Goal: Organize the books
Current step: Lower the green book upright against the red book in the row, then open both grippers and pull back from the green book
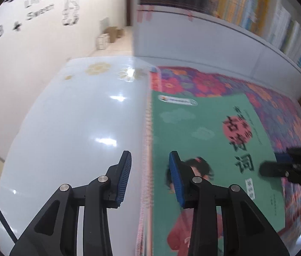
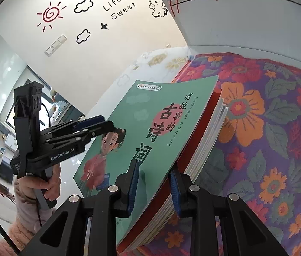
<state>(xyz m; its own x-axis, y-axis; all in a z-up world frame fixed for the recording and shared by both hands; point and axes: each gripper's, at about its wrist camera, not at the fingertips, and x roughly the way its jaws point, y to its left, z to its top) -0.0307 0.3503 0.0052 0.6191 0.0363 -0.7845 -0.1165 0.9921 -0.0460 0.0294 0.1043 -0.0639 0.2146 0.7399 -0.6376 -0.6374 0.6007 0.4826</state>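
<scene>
A stack of books (image 2: 171, 115) with a green cover (image 1: 203, 132) on top lies on a floral cloth (image 2: 267, 128). My right gripper (image 2: 153, 170) is shut on the stack's near right edge, with one blue pad (image 2: 133, 187) on the green cover and the other at the underside. That side looks tilted up off the cloth. In the left wrist view the right gripper (image 1: 289, 170) shows at the book's right edge. My left gripper (image 1: 149, 154) is open and straddles the stack's left edge; its pads (image 1: 125, 177) stand clear of it. A hand holds the left gripper (image 2: 107, 125).
The cloth covers part of a glossy white table (image 1: 75, 128). Behind it runs a white shelf (image 1: 225, 36) with a row of upright books (image 1: 278, 21). A wall with stickers (image 2: 116, 6) is at the left. Cardboard boxes (image 1: 110, 34) sit far off on the floor.
</scene>
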